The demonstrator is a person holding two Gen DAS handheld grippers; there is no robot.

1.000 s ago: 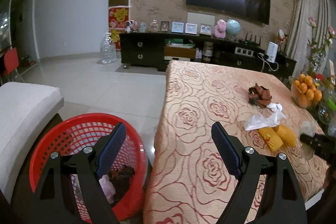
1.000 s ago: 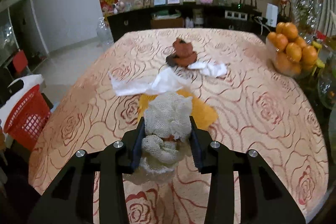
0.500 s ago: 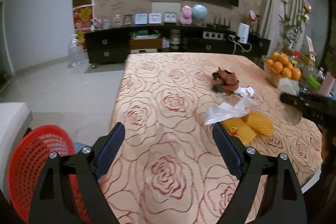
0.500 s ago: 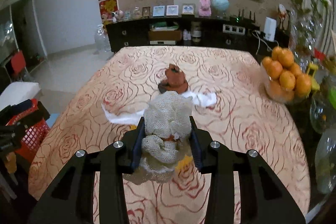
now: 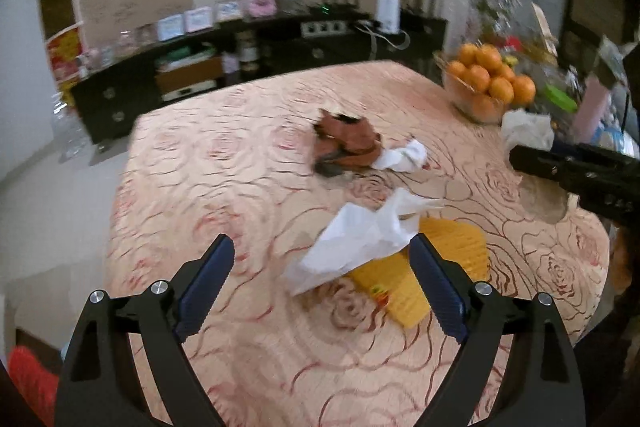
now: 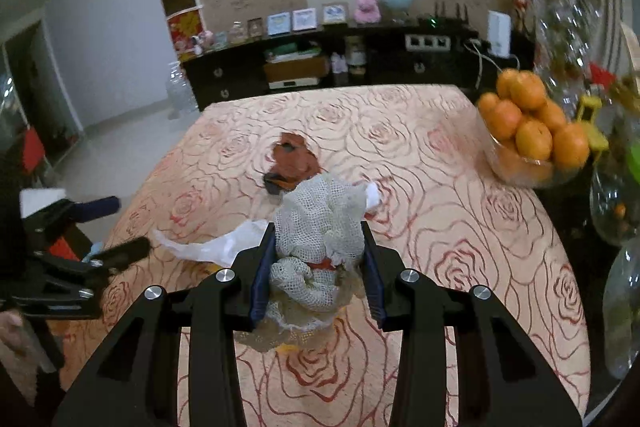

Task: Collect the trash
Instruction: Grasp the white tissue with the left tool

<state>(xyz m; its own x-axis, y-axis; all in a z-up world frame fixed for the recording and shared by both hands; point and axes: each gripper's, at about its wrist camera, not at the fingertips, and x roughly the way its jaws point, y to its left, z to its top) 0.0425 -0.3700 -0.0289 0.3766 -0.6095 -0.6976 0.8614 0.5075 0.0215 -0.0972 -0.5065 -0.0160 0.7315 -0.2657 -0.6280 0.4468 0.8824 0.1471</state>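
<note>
Right tongs [image 6: 318, 267] clamp a mesh wad [image 6: 320, 227] (left tongs [image 5: 320, 287] opening, empty).

Dim indoor light, motion blur, fisheye warping

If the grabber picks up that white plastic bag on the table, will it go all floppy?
Probably floppy: the white plastic bag lies crumpled and thin on the tablecloth. It looks light, so it may slide or slip when pinched.
</note>
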